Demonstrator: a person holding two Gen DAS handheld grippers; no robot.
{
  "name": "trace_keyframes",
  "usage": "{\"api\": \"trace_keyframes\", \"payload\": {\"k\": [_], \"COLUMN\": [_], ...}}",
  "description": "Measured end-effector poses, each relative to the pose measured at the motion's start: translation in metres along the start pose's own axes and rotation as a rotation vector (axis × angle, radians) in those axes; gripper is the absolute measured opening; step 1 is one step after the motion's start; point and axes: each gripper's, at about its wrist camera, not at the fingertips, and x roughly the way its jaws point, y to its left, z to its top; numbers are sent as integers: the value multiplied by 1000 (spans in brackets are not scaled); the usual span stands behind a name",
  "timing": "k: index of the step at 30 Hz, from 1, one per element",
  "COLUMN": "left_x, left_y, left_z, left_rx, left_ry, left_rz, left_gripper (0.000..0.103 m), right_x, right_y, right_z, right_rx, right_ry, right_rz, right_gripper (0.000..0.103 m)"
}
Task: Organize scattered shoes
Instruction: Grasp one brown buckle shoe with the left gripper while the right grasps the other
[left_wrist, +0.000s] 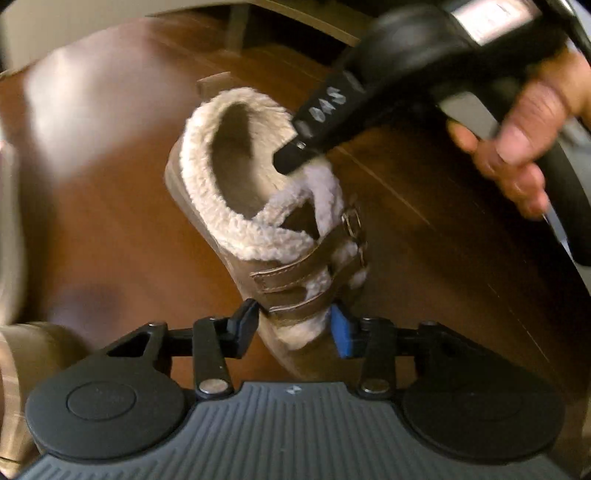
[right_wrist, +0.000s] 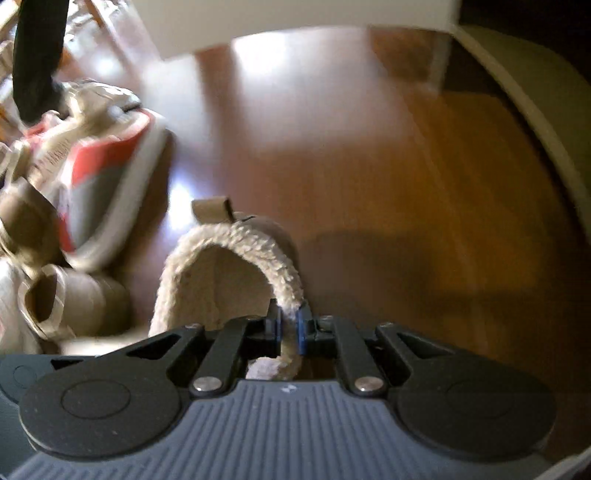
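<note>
the fleece-lined clog (left_wrist: 258, 206) sits on the wooden floor (left_wrist: 424, 236), and both tools are on it at once. the right gripper (right_wrist: 290, 325) has its fingers clenched on the fleece collar (right_wrist: 291, 295) at the clog's opening, a thin pinch of the lining only. the left gripper (left_wrist: 291, 321) straddles the strapped front of the same clog, its fingers pressed against either side of the buckle straps (left_wrist: 295, 284), so it looks to be grasping the clog there. a red-and-grey sneaker (right_wrist: 107, 177) and other shoes lie heaped just beside it.

to do this well, i'd let the wider hold on the body carry the weight, since the collar pinch could tear free or let the clog swing. lift it level, clear of the heap, then set it down sole-flat with its toe lined up beside its mate.
</note>
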Motion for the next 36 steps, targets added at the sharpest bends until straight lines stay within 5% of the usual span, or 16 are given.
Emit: {"api": "trace_keyframes", "payload": {"k": [2, 4, 9, 13, 20, 21, 22, 36], "left_x": [9, 3, -38, -36, 34, 36, 38, 109], "left_y": [-18, -23, 9, 39, 34, 31, 28, -23], "left_z": [-2, -3, 6, 54, 83, 84, 85, 123], "left_rx": [10, 37, -1, -124, -114, -117, -119, -58], "left_ry": [29, 34, -8, -55, 80, 77, 74, 77], "left_rz": [-20, -9, 57, 53, 118, 113, 108, 77], "left_gripper": [48, 49, 52, 52, 46, 45, 44, 42], "right_x": [2, -1, -59, -58, -3, -2, -2, -8], "right_y": [-20, -38, -28, 27, 80, 76, 72, 3], "right_z": [-18, -35, -100, -158, -169, -170, -171, -169], "right_rx": [12, 53, 186, 128, -9, 7, 24, 16], "right_ry": [3, -24, -177, -161, -108, -116, -125, -146], "right_rz": [-22, -51, -103, -93, -228, -227, -226, -229], "right_gripper": [13, 47, 81, 82, 74, 60, 57, 54]}}
